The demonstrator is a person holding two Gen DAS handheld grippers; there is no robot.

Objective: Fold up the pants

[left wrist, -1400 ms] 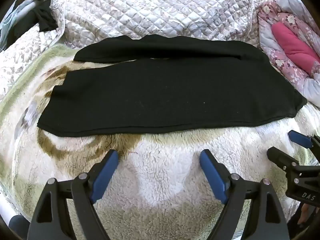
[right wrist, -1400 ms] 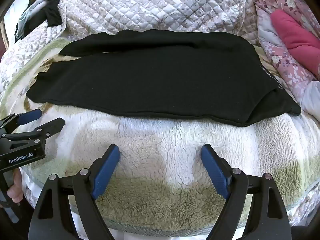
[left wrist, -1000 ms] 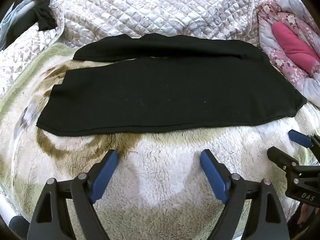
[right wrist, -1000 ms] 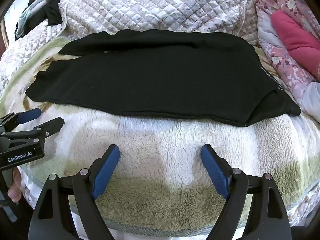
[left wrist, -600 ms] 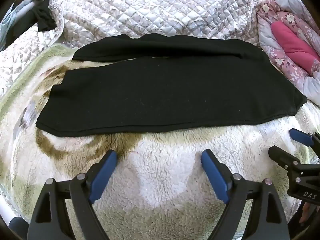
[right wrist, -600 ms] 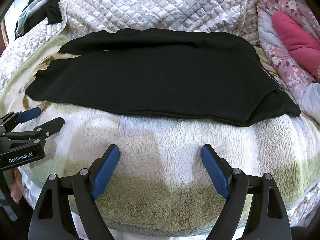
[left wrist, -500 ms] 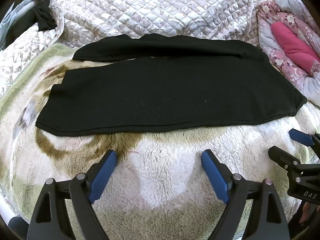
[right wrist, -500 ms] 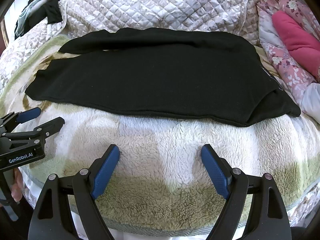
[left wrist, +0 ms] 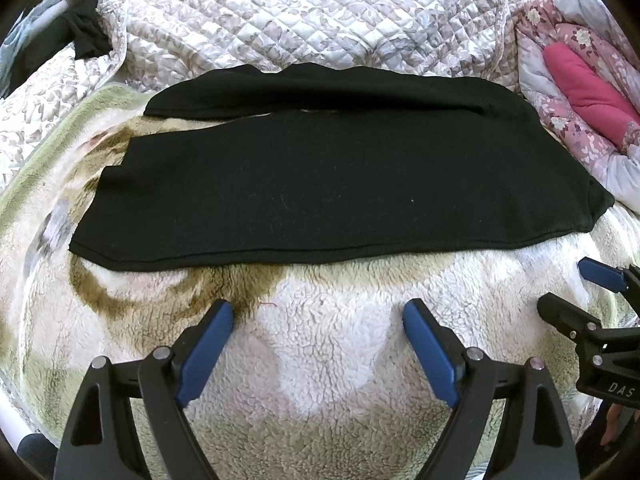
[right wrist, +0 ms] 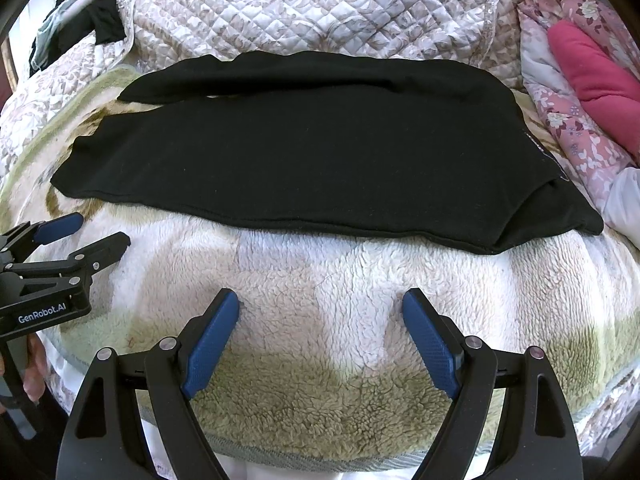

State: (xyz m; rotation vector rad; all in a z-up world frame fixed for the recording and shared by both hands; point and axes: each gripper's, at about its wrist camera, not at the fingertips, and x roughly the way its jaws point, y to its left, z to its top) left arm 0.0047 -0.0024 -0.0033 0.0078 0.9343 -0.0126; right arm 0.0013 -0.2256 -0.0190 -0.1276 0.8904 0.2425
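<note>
Black pants [left wrist: 320, 184] lie flat across a fleece blanket [left wrist: 340, 360], legs pointing left, waist at the right; they also show in the right wrist view [right wrist: 312, 152]. The far leg is offset behind the near one. My left gripper [left wrist: 318, 312] is open and empty, hovering over the blanket just in front of the pants' near edge. My right gripper [right wrist: 320, 300] is open and empty, also in front of the near edge, further right. Each gripper shows in the other's view: the right one [left wrist: 568, 292] and the left one [right wrist: 100, 232].
A quilted bedspread [left wrist: 320, 20] rises behind the pants. A pink floral quilt with a pink lining [left wrist: 580, 92] lies at the right. Dark clothes [left wrist: 84, 36] lie at the far left. The blanket's front edge [right wrist: 320, 460] drops off below the right gripper.
Almost nothing has changed. Both grippers stay open and hover in front of the pants with only slight drift.
</note>
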